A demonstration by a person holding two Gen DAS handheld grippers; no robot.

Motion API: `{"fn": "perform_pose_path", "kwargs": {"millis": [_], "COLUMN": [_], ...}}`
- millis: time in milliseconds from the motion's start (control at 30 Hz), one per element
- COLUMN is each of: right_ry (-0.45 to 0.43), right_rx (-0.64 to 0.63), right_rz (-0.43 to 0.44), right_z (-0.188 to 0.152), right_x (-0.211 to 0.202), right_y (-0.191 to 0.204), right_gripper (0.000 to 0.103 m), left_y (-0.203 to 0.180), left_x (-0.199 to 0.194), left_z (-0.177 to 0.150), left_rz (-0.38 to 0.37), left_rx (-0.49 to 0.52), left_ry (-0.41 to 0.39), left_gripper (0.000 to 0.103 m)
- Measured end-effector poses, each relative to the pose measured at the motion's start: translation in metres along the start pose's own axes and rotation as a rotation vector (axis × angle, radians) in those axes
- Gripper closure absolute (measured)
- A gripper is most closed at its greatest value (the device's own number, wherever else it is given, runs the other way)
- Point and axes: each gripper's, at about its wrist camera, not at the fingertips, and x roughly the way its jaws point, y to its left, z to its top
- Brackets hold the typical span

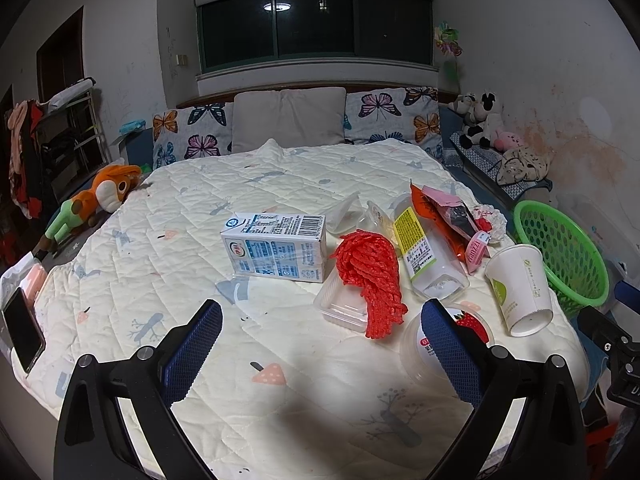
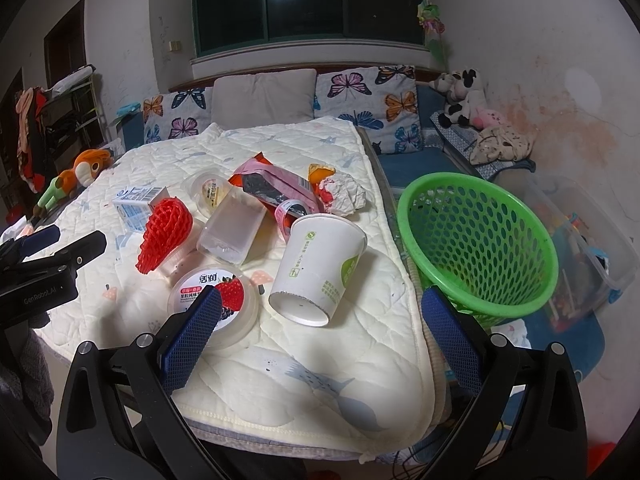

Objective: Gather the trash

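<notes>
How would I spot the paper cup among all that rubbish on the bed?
Start at the green basket beside the quilted bed. The pile of trash lies on the bed's edge nearest it, and the paper cup is the piece closest to the basket. It is the only white cup lying tipped on its side, with a green leaf mark.

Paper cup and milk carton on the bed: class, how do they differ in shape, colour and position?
The paper cup is round and tapered; the milk carton is a box. The cup is white with green print, the carton white with blue. The cup lies nearest the green basket, the carton farther away. Both lie on their sides.
</notes>
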Motion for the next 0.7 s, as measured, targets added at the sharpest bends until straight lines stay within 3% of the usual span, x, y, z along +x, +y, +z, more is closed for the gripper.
{"fn": "perform_pose_path", "kwargs": {"millis": [700], "right_ry": [0.003], "right_rx": [0.002], "right_rz": [0.001], "right_z": [0.001], "right_x": [-0.0002], "right_y": [0.0005], "right_gripper": [0.005], "left_y": [-0.0024], "left_x": [0.0021], "left_z": [0.0039], "left_rz": [0.001], "left_rx": [-0.005], "left_ry": [-0.007], "left_gripper": [0.006]}}
